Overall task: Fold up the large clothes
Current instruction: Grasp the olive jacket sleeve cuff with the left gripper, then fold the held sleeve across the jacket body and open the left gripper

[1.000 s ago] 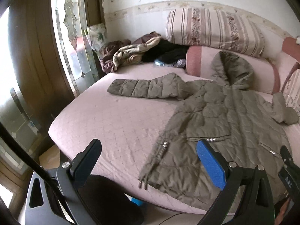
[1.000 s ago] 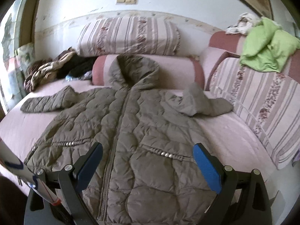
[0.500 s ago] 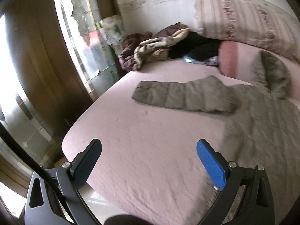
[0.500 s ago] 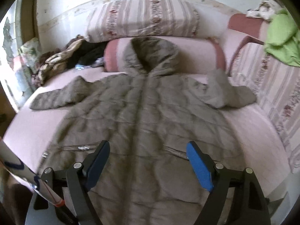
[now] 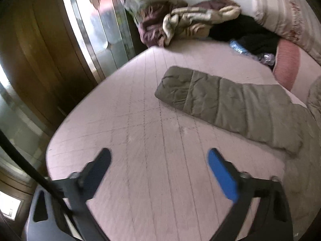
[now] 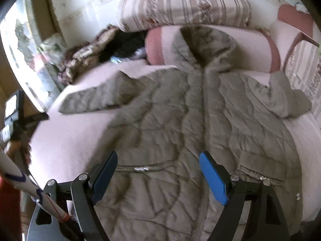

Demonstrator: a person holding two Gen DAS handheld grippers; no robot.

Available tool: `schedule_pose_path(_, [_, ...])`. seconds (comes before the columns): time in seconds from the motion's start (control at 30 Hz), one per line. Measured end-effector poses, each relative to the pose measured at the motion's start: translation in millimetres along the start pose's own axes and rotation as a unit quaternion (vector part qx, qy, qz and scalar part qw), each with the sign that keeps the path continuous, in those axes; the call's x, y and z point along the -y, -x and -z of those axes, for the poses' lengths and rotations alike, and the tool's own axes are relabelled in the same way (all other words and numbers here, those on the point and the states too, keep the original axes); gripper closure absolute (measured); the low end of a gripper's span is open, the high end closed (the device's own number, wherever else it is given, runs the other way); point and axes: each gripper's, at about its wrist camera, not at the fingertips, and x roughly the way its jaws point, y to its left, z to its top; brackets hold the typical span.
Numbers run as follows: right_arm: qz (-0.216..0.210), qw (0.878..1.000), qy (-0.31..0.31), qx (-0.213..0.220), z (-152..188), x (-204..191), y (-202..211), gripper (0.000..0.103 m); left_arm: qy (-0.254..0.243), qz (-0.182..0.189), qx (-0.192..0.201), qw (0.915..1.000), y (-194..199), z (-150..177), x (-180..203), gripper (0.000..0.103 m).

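Note:
An olive quilted hooded coat point(image 6: 190, 120) lies flat, front up, on a pink bed point(image 6: 66, 136), its hood against a bolster. Its left sleeve point(image 5: 226, 102) stretches out over the bedspread point(image 5: 140, 140); in the right wrist view this sleeve point(image 6: 96, 100) points left. The other sleeve point(image 6: 284, 98) is bent at the right. My left gripper point(image 5: 159, 160) is open and empty above bare bedspread, short of the sleeve cuff. My right gripper point(image 6: 158, 164) is open and empty above the coat's lower front, near the zip.
A heap of blankets and dark clothes point(image 5: 192, 24) lies at the bed's far corner. A striped pillow point(image 6: 184, 2) and a pink bolster point(image 6: 258, 46) line the headboard. A wooden door frame with glass panels point(image 5: 66, 46) stands left of the bed.
My left gripper has swung left and forward over the bed towards the outstretched sleeve. My right gripper has moved forward over the coat's lower half. Both stay open.

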Motion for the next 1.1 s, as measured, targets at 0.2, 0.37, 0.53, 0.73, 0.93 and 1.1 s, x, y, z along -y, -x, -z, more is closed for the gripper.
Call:
schedule_pose_path(0.2, [0.058,0.998,-0.020,-0.025,12,35,-26,0.016,0.061,0.030,-0.059,0.9959,-68,-29,-16,0.031])
schedule_pose_path(0.37, [0.070,0.996,-0.024,-0.040,18,46,-42,0.016,0.132,0.049,-0.078,0.9869,-105,-45,-31,0.031])
schedule_pose_path(0.53, [0.084,0.995,-0.009,-0.045,21,43,-51,0.016,0.153,0.074,-0.086,0.9818,-135,-64,-30,0.031])
schedule_pose_path(0.73, [0.094,0.994,-0.003,-0.052,25,44,-56,0.016,0.164,0.096,-0.073,0.9791,-160,-89,-19,0.012])
schedule_pose_path(0.93, [0.118,0.992,0.007,-0.054,28,49,-58,0.016,0.115,0.045,-0.078,0.9893,-157,-102,14,0.069])
schedule_pose_path(1.1, [0.114,0.992,0.009,-0.057,27,51,-54,0.026,0.094,0.115,-0.049,0.9877,-89,-112,39,0.074])
